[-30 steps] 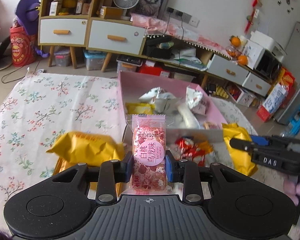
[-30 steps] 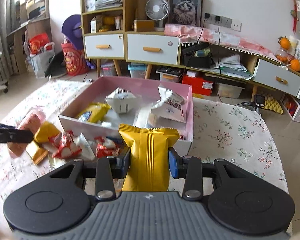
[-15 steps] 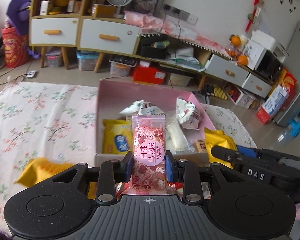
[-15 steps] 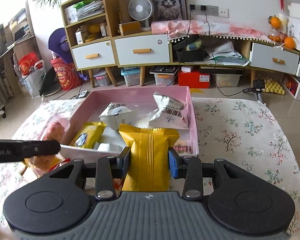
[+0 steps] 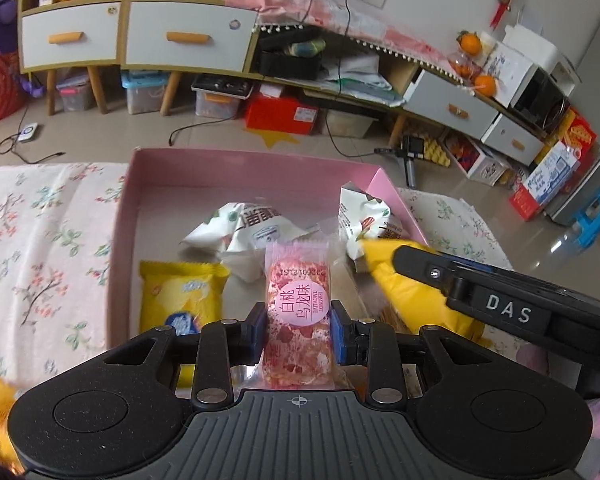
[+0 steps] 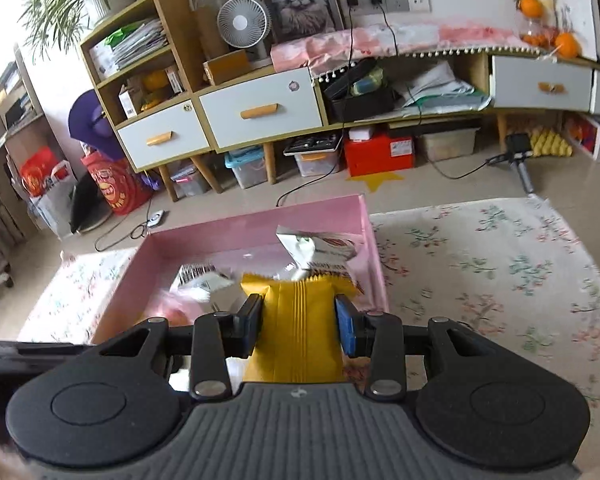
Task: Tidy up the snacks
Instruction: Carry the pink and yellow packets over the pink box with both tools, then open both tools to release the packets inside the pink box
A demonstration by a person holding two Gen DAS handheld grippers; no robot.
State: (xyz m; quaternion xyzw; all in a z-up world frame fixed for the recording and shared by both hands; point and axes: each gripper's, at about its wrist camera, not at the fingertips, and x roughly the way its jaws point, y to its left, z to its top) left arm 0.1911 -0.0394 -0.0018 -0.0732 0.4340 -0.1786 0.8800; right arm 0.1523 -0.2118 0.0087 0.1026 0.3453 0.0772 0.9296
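The left tool (image 5: 298, 330) is clamped on a pink snack packet (image 5: 297, 312), a flat crinkly wrapper with a round pink label, held upright over the near part of the pink box (image 5: 236, 168). The right tool (image 6: 299, 322) pinches a yellow packet (image 6: 298, 332), ribbed down its middle with a serrated top edge, held above the box's near right corner.

Only the left wrist view shows the box floor clearly: a yellow pouch with a blue mark (image 5: 180, 300) lies at 9 o'clock from the pink packet, and two white puffy bags (image 5: 252, 232) lie at 12 to 1 o'clock. It also shows the right tool's black arm entering from 3 o'clock with its yellow packet. The right wrist view is blurred inside the box, but shows the right wall's thin rim and the floral tablecloth (image 6: 500, 272) stretching bare at 2 o'clock.

The box is shallow cardboard with straight walls; its far left quarter lies open.
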